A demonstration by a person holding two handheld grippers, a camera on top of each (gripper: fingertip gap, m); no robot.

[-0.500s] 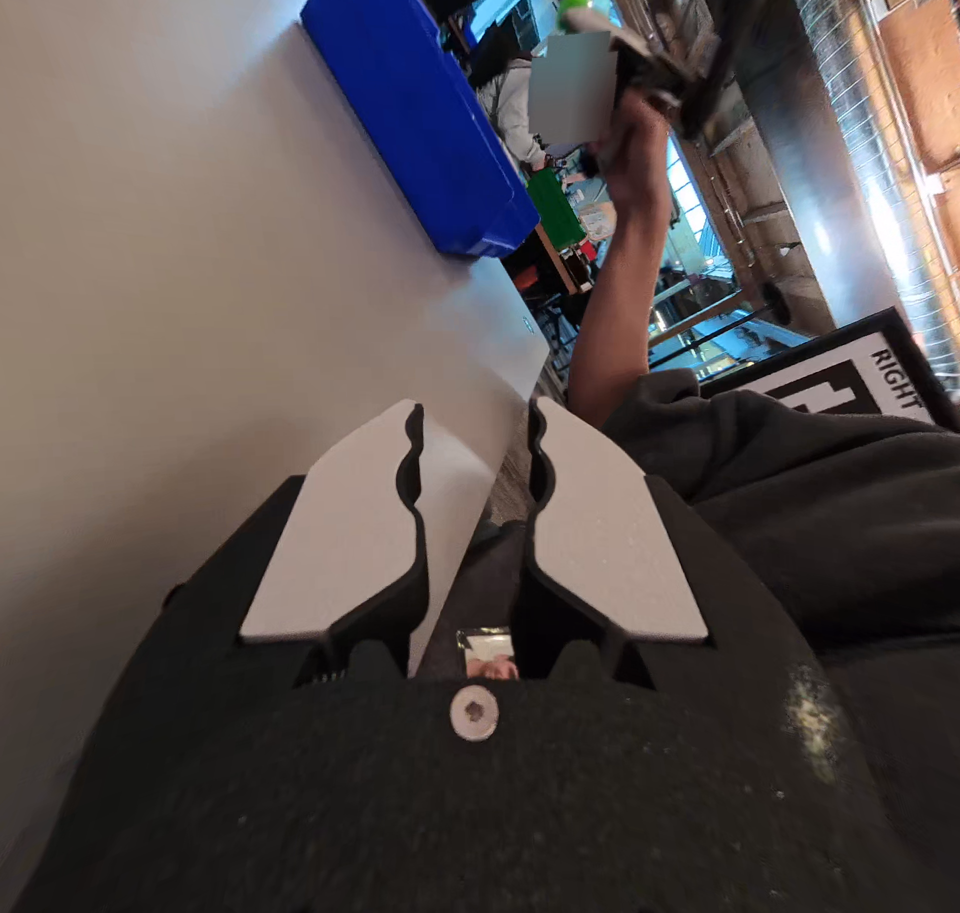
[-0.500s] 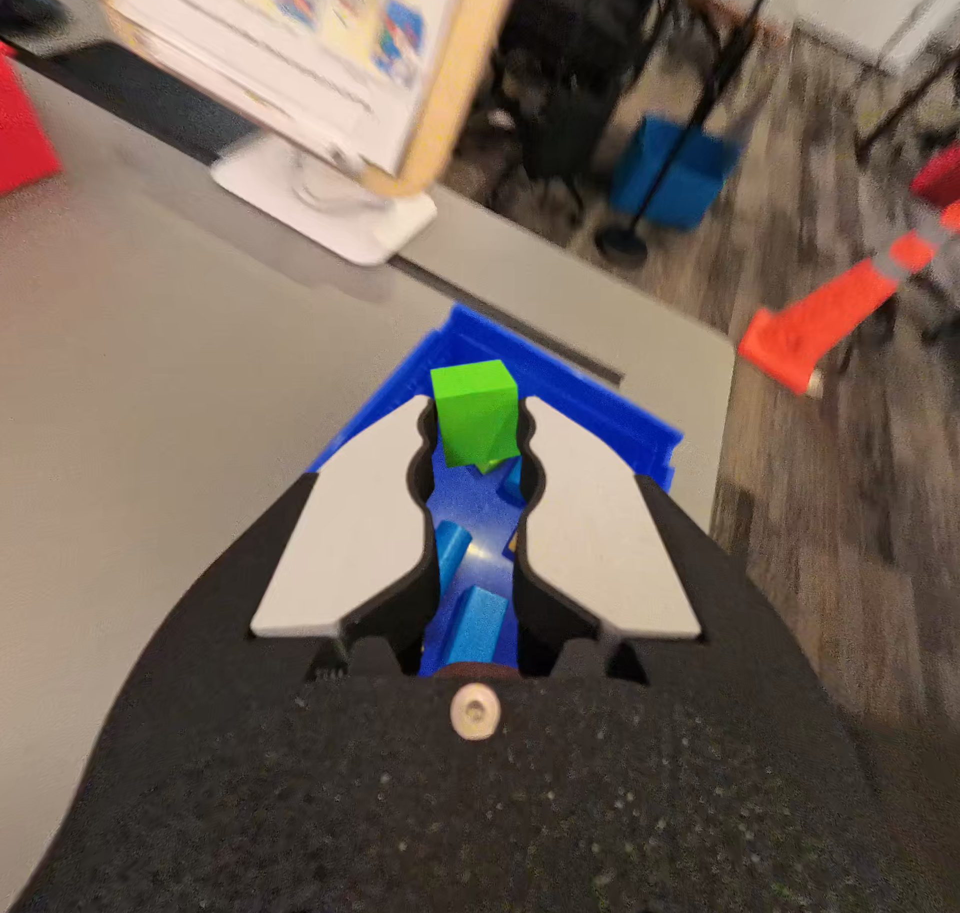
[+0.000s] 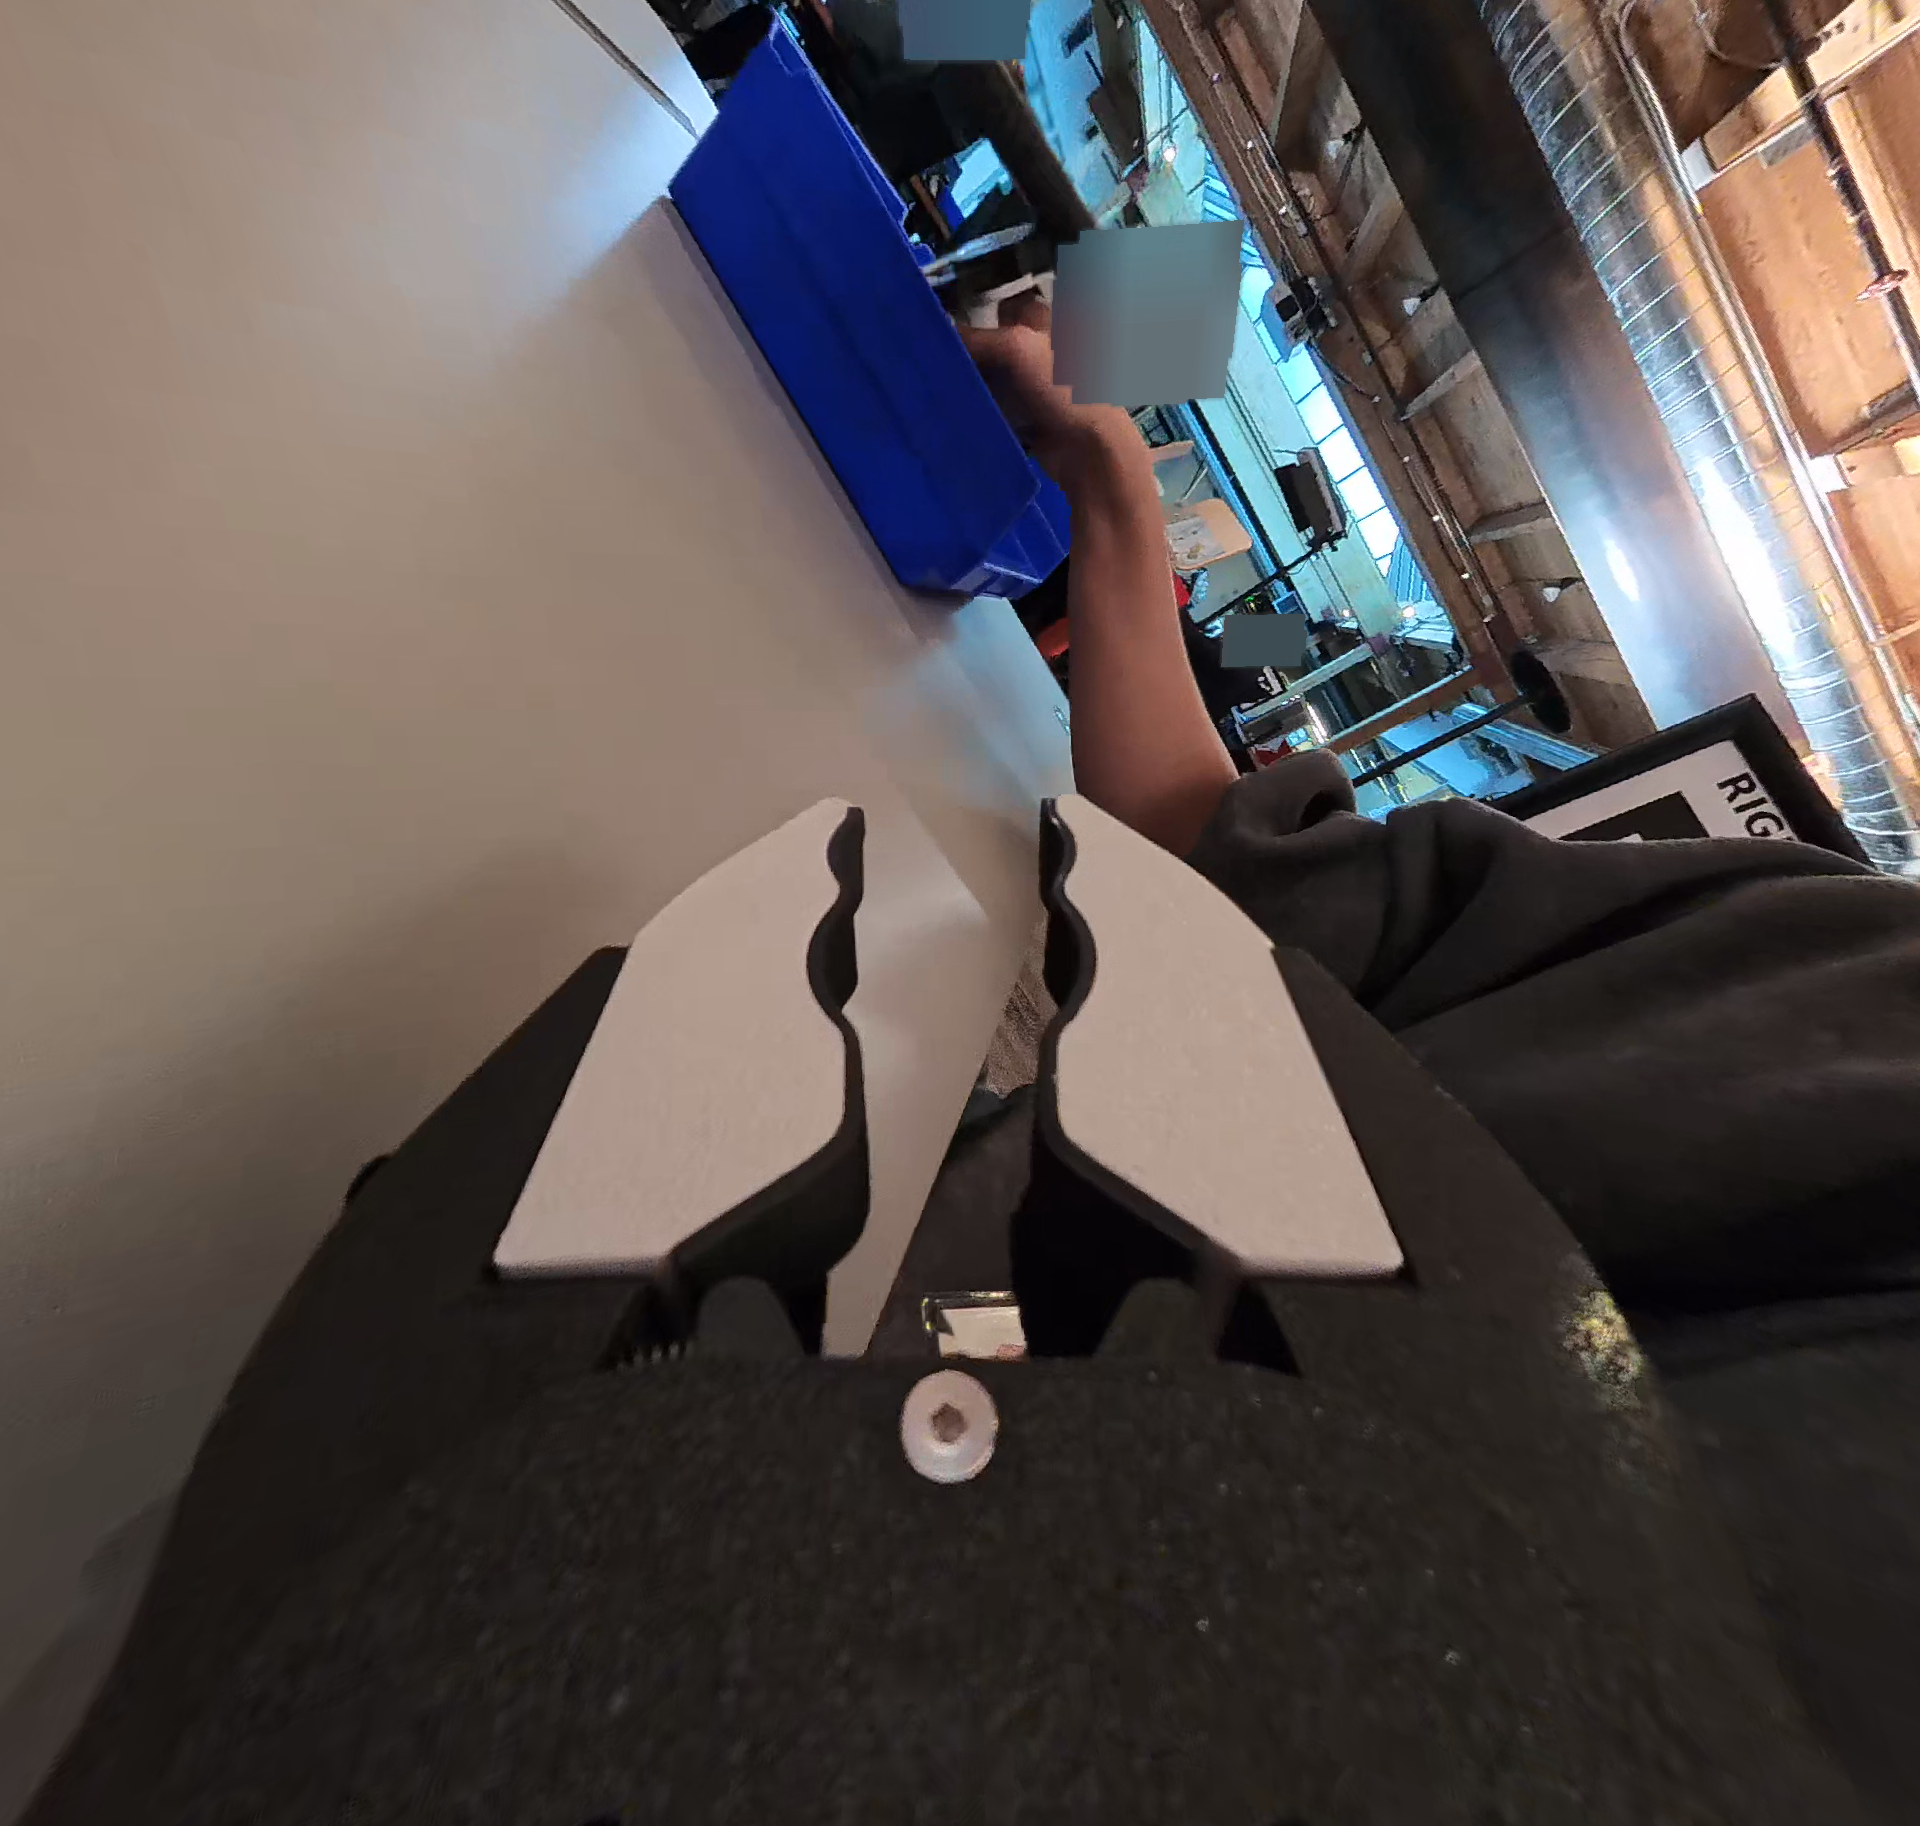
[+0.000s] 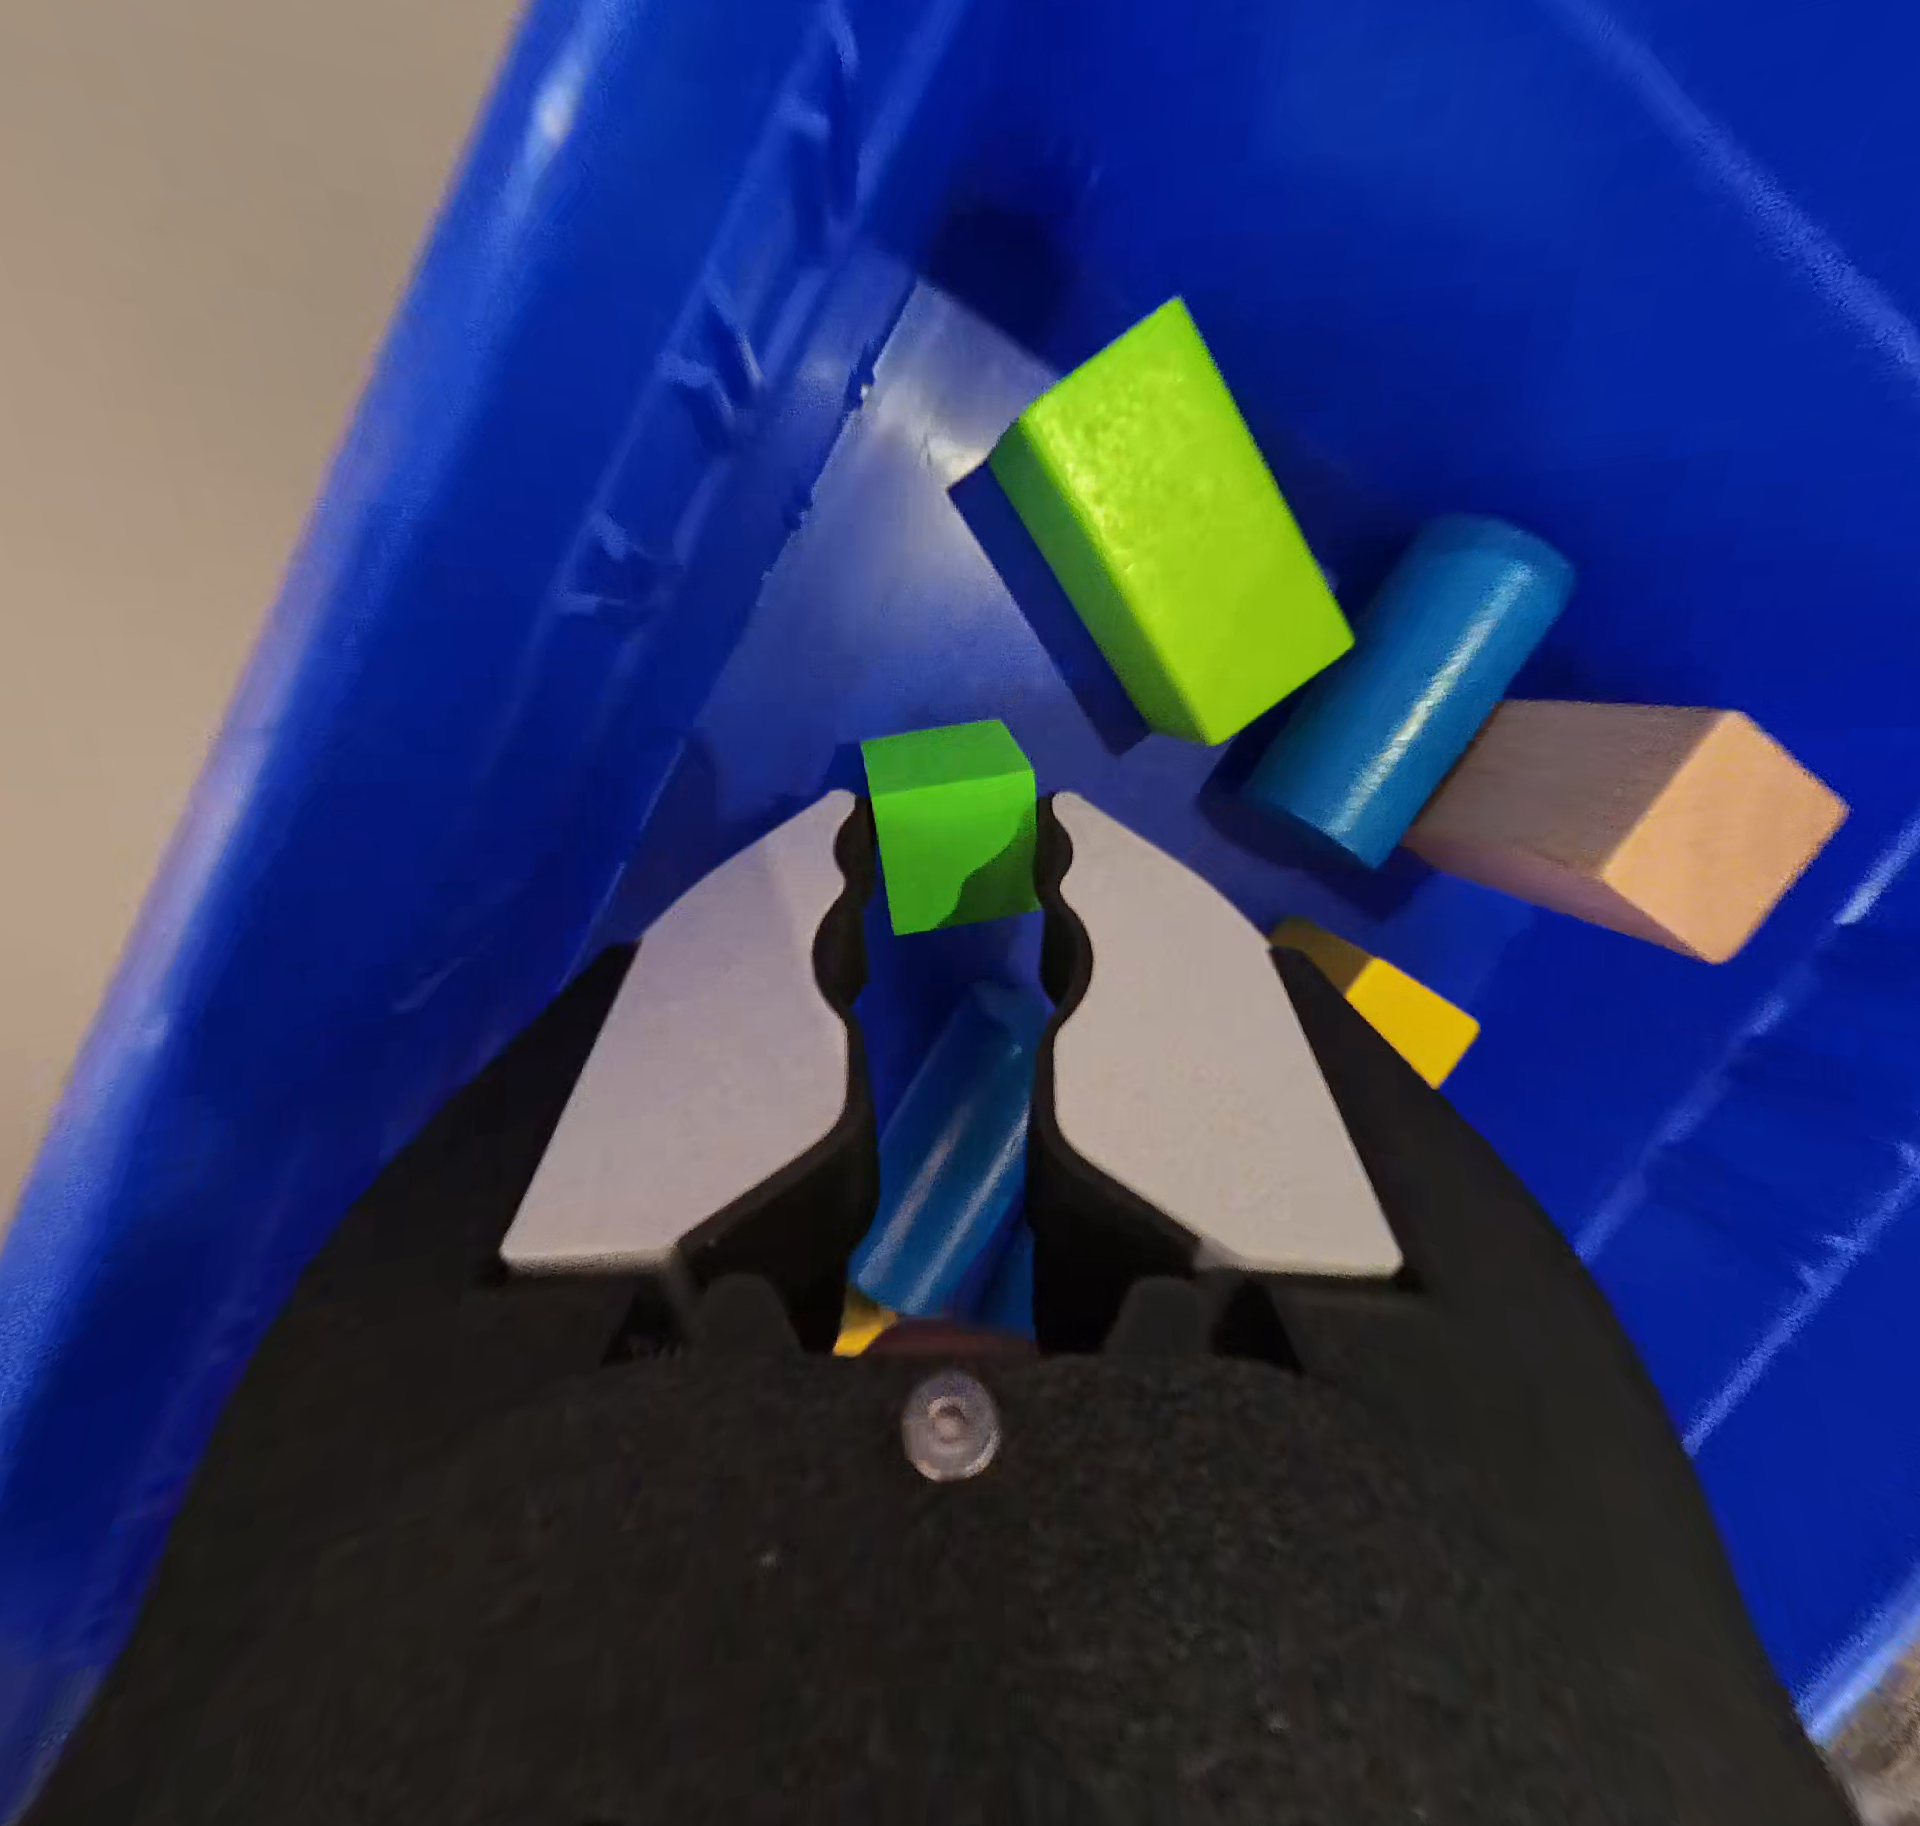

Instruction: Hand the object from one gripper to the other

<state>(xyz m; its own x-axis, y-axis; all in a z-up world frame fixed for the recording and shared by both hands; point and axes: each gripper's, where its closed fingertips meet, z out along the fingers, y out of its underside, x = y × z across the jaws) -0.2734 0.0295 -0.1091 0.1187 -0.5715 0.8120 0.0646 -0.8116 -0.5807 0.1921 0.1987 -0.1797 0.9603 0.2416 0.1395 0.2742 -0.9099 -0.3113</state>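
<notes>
1. In the right wrist view the right gripper [image 4: 951,820] has its jaws drawn in on a small green block [image 4: 951,826], which sits pinched between the two fingertips at the centre of the frame, its top corner poking just past them.
2. Down the gap between the fingers, lower centre, a blue cylinder [image 4: 940,1163] lies on the bin floor, with a sliver of yellow showing at its lower end.
3. Up and right of the tips lies a larger lime-green block [image 4: 1169,529], tilted; touching its lower right end is a second blue cylinder [image 4: 1413,685], and against that rests a plain wooden block [image 4: 1631,820] at the right of the frame.
4. A yellow block [image 4: 1392,1007] shows just beside the right finger, partly hidden by it.
5. All of this lies inside a blue bin [image 4: 623,426], whose walls fill the upper and right frame; a grey table surface shows in the upper left corner.
6. In the left wrist view the left gripper [image 3: 951,831] has its jaws parted with nothing between them, only the grey table [image 3: 312,529] behind.
7. The same bin [image 3: 831,322] stands upper centre, well apart from the left gripper, with a person's forearm [image 3: 1127,654] reaching into it and a dark sleeve [image 3: 1558,997] at the right.
</notes>
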